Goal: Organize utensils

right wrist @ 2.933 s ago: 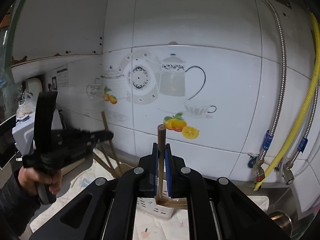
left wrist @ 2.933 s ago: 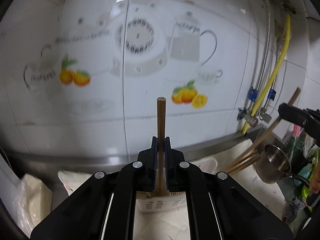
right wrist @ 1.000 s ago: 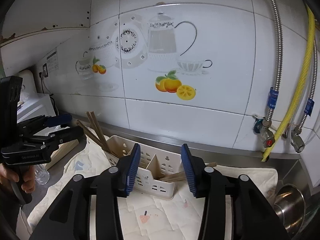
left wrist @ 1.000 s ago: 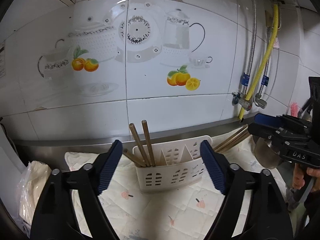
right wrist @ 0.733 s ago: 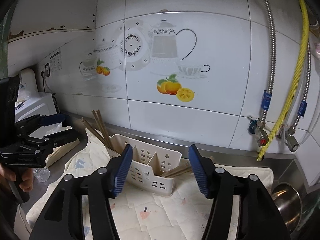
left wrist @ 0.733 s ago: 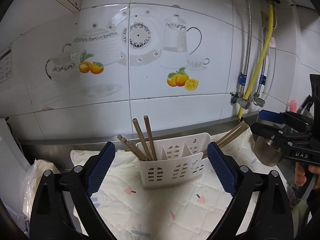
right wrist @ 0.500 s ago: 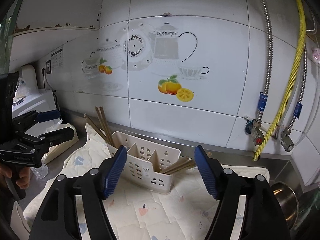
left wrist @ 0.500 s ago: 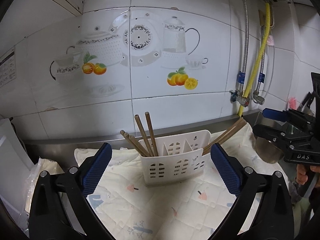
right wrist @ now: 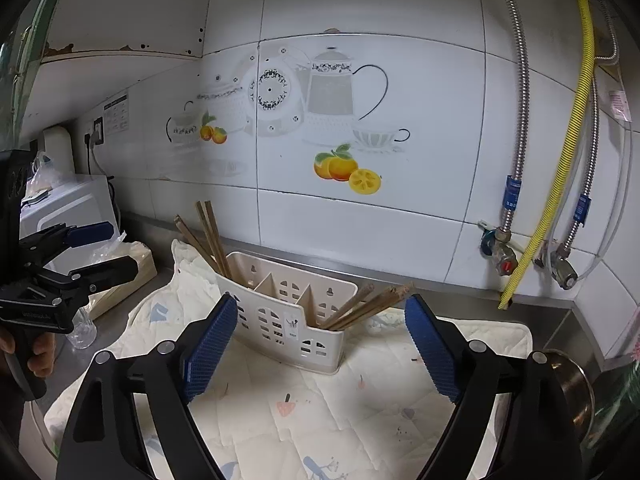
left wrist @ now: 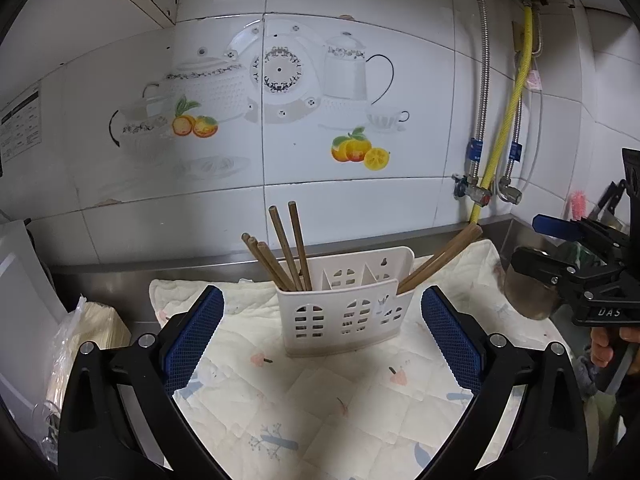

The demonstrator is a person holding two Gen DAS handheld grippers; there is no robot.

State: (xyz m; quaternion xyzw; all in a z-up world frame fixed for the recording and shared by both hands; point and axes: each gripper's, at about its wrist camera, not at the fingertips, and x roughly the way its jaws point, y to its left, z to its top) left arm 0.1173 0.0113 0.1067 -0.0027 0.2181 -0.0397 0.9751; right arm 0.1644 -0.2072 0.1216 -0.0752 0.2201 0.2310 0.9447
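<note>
A white slotted utensil holder (left wrist: 346, 306) stands on a quilted cloth (left wrist: 320, 392). Several wooden chopsticks (left wrist: 286, 248) lean in its left compartment. More chopsticks (left wrist: 440, 258) lean out of its right compartment. The holder also shows in the right wrist view (right wrist: 288, 312), with left chopsticks (right wrist: 208, 240) and right chopsticks (right wrist: 366, 306). My left gripper (left wrist: 322, 328) is open and empty, in front of the holder. My right gripper (right wrist: 322, 340) is open and empty, also in front of it. The right gripper shows at the left wrist view's right edge (left wrist: 568, 252).
A tiled wall with teapot and fruit decals rises behind. Steel hoses and a yellow hose (right wrist: 560, 160) with valves hang at the right. A metal pot (right wrist: 568, 384) sits at the right. A white appliance (right wrist: 68, 208) and a wrapped wooden stack (left wrist: 92, 332) stand left.
Both grippers let go of a chopstick each, opened wide and drew back from the holder. The chopsticks now rest in the holder's end compartments.
</note>
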